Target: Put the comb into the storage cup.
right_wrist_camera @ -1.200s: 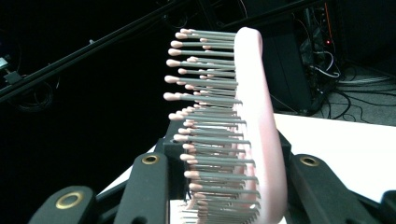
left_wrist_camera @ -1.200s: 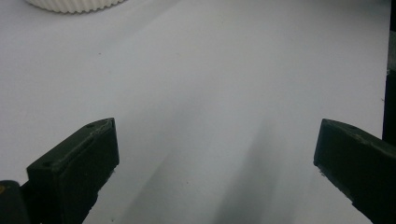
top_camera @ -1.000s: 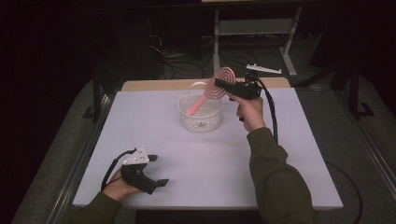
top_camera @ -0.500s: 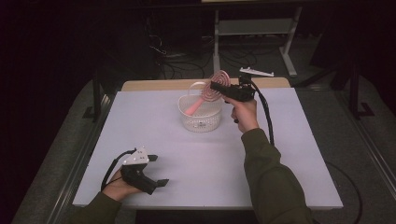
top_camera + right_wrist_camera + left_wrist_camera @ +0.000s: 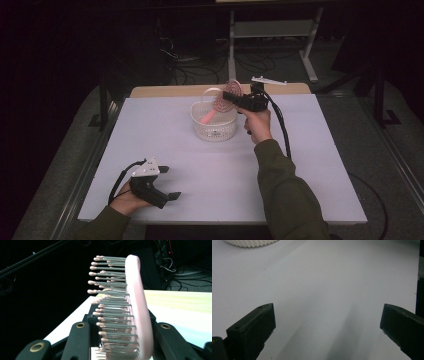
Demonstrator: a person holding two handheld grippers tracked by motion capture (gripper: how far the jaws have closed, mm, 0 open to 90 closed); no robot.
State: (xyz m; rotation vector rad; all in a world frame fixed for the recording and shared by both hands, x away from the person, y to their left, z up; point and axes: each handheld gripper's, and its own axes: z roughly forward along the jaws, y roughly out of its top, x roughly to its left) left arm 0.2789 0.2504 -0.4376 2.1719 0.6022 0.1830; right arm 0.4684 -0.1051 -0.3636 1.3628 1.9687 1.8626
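White table [image 5: 300,165] bare below both tools. White ribbed basket [image 5: 215,129] directly under right gripper [image 5: 226,96], whose jaws clamp a pink hairbrush [image 5: 136,315], handle angled down into basket. Step: placing brush; next, lower and release. Left gripper [image 5: 167,182] agape, empty, well apart.

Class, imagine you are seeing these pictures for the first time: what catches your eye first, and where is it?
First comes the pink plastic hairbrush with grey pink-tipped bristles, clamped between the jaws of the right gripper and poised over the white ribbed plastic basket at the far middle of the white table. Next, the left gripper sits at the near left corner, jaws wide open with nothing between them.
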